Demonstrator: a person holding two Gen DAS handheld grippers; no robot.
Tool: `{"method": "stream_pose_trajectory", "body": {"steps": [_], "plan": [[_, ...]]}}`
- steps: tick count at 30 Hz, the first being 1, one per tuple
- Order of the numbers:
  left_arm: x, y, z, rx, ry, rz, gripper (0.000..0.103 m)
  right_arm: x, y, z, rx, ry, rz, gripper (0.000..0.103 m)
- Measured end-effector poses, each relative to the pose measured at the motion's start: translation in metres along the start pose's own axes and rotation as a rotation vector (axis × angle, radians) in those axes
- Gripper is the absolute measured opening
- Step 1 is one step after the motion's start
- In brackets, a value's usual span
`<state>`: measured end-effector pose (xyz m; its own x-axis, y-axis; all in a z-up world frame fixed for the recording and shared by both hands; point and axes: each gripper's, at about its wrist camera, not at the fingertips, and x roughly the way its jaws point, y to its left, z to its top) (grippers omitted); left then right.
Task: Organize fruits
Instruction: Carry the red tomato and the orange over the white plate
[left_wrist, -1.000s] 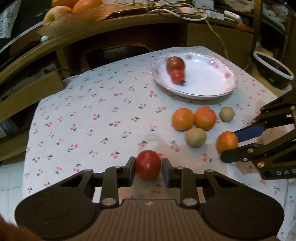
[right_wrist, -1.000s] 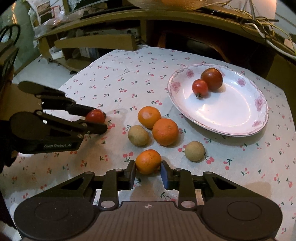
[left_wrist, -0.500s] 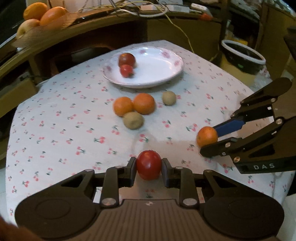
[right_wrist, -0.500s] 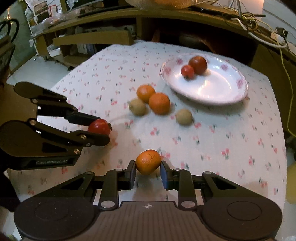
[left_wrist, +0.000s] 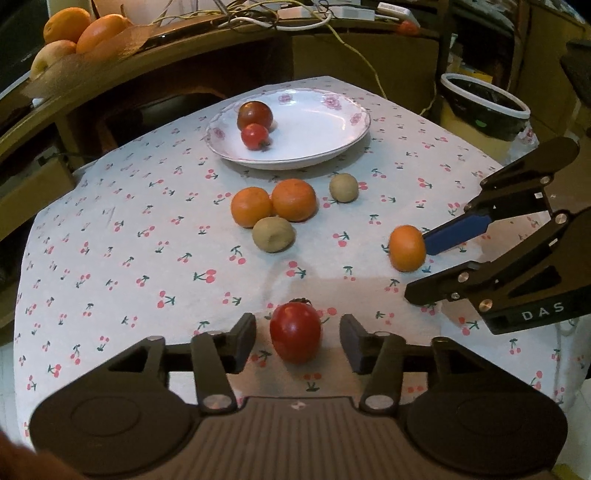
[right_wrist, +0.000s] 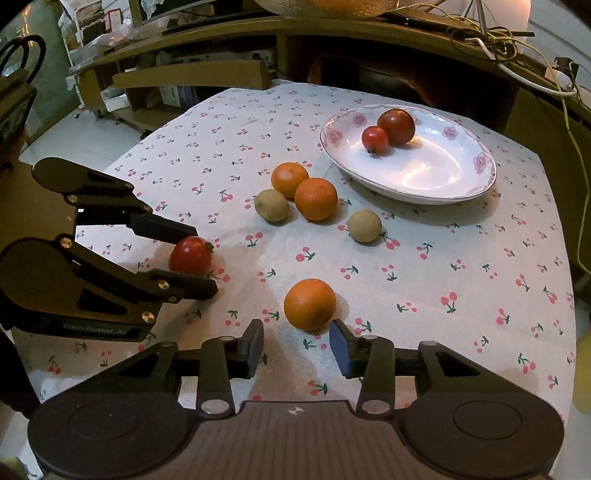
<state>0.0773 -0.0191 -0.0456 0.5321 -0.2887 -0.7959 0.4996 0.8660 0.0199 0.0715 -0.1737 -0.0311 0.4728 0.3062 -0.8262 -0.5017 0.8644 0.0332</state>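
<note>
1. Left gripper (left_wrist: 297, 338): your jaws have just been opening and now stand apart; the tomato (left_wrist: 295, 332) sits on the cloth (left_wrist: 110, 229) between them, clear of both pads.
2. Right gripper (right_wrist: 296, 345): jaws likewise just opened; the orange (right_wrist: 309, 304) rests on the cloth at the fingertips, released.
3. Risk: both fruits are round and lie toward the near edge of the table. If you brush one while backing out, it will likely roll off.
4. Risk: your grippers work close together; a careless retreat could clip the other's fingers.
5. Plate (left_wrist: 332, 147) holds two red fruits, touching. Two oranges and two brownish fruits lie loose between plate and grippers.
</note>
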Motion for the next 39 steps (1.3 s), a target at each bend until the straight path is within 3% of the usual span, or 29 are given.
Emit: {"method": "stream_pose_trajectory", "body": {"steps": [8, 15, 18, 39], "plan": [[0.000, 0.001, 0.000, -0.004, 0.000, 0.002, 0.057, 0.002, -0.005, 0.003, 0.015, -0.011, 0.006, 0.045], [-0.001, 0.003, 0.000, -0.021, 0.003, 0.001, 0.043, 0.004, -0.002, 0.005, 0.009, -0.010, 0.013, 0.044], [-0.001, 0.003, 0.001, -0.026, 0.005, -0.009, 0.034, 0.003, -0.003, 0.006, 0.013, -0.005, -0.004, 0.032], [-0.002, -0.001, 0.034, -0.047, -0.046, -0.016, 0.034, -0.007, -0.006, 0.022, 0.056, -0.057, -0.001, 0.029]]}}
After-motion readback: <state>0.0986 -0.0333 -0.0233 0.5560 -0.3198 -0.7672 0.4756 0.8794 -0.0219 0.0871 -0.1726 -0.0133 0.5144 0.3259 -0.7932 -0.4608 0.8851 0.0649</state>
